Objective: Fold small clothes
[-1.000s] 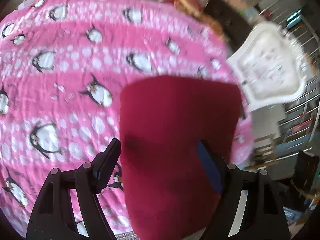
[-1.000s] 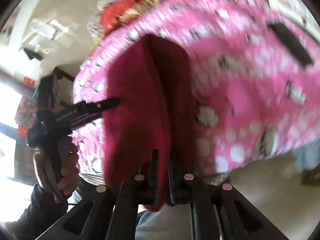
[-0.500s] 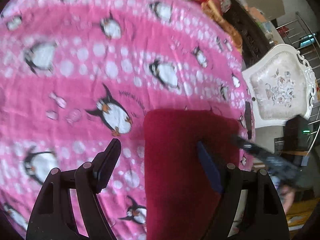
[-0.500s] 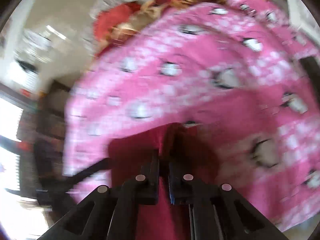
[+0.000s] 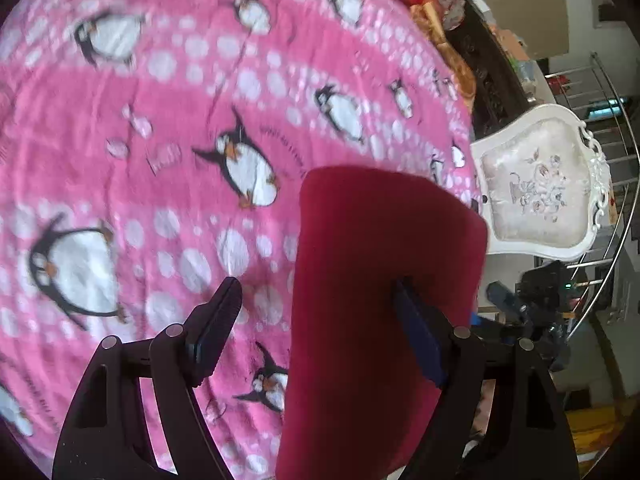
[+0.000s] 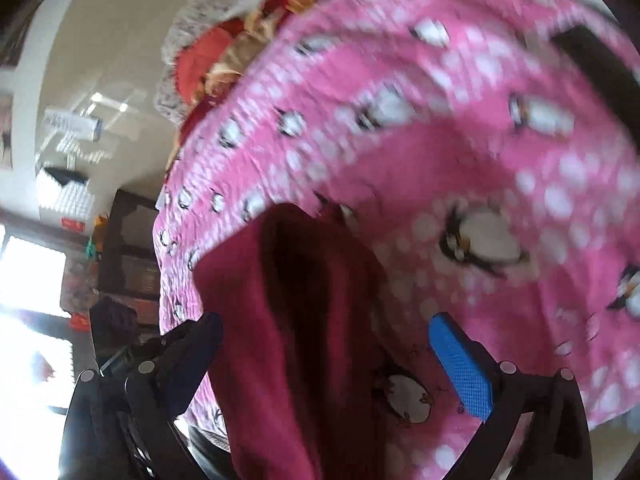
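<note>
A dark red folded cloth [image 5: 376, 300] lies on the pink penguin blanket [image 5: 168, 152] near its right edge. My left gripper [image 5: 316, 312] is open, its jaws wide apart, with the cloth's left part between them. In the right wrist view the same red cloth [image 6: 296, 320] lies folded with a crease down its middle. My right gripper [image 6: 326, 344] is open, its jaws wide on either side of the cloth, the blue pad [image 6: 460, 364] clear of the fabric.
A white ornate chair [image 5: 540, 188] stands right of the bed, with a metal railing [image 5: 616, 152] behind. Red and gold bedding [image 6: 224, 56] is piled at the far end. A dark flat object [image 6: 596, 64] lies on the blanket at upper right.
My right gripper was shut on the red cloth and has opened wide, letting it go onto the blanket. The left gripper stayed open and shifted slightly over the cloth.
</note>
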